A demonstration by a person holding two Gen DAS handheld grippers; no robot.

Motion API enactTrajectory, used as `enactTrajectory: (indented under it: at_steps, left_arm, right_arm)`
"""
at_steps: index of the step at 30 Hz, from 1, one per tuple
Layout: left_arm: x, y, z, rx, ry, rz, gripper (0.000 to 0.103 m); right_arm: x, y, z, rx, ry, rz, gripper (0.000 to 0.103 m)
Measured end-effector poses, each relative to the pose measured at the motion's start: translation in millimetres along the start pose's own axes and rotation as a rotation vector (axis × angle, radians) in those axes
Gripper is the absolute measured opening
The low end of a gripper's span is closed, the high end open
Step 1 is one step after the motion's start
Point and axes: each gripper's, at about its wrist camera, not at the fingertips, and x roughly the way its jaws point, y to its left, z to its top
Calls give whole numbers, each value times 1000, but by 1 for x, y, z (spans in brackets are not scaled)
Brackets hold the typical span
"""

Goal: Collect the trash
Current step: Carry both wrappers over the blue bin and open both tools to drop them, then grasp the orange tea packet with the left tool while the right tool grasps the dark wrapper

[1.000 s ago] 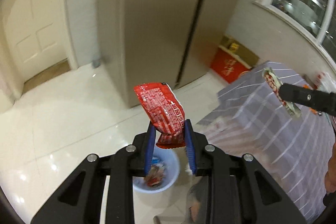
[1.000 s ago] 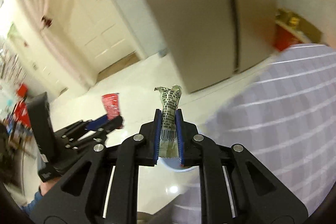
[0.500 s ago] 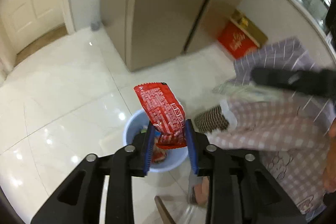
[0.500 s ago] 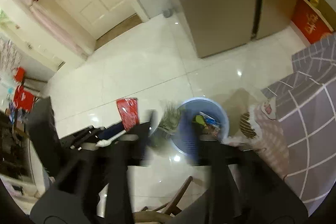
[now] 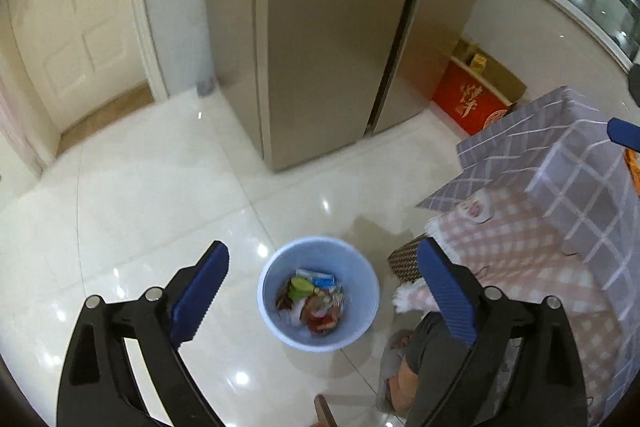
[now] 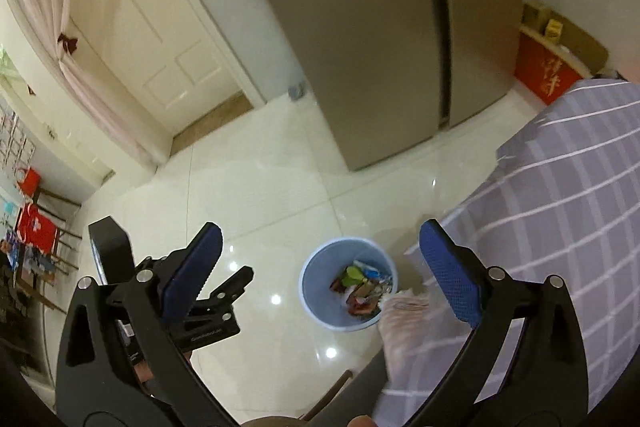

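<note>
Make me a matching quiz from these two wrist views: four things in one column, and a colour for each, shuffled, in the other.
Things:
1. trash bin
2. box by the wall
3. gripper pads
4. tablecloth

Colours:
A. red
B. purple with white lines
C. light blue
D. dark blue

Pairs: 1-C, 2-A, 3-D, 4-B
</note>
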Motion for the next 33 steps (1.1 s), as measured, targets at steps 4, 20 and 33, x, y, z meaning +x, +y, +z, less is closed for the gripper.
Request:
enactTrajectory:
  at_steps: [4,20,33]
  left_arm:
    - [-28,-34,15,54,-69,-21,94]
    - [-64,-226,42,299,-185,-215,95]
    - [-63,-338,56,375,-168,-278,95]
  right_arm:
    - [-30,-25,-1,31,-64,-21,97]
    - [-181,-225,-54,361,-261,-313,97]
    - [-221,-314,-100,511,-264,-434,97]
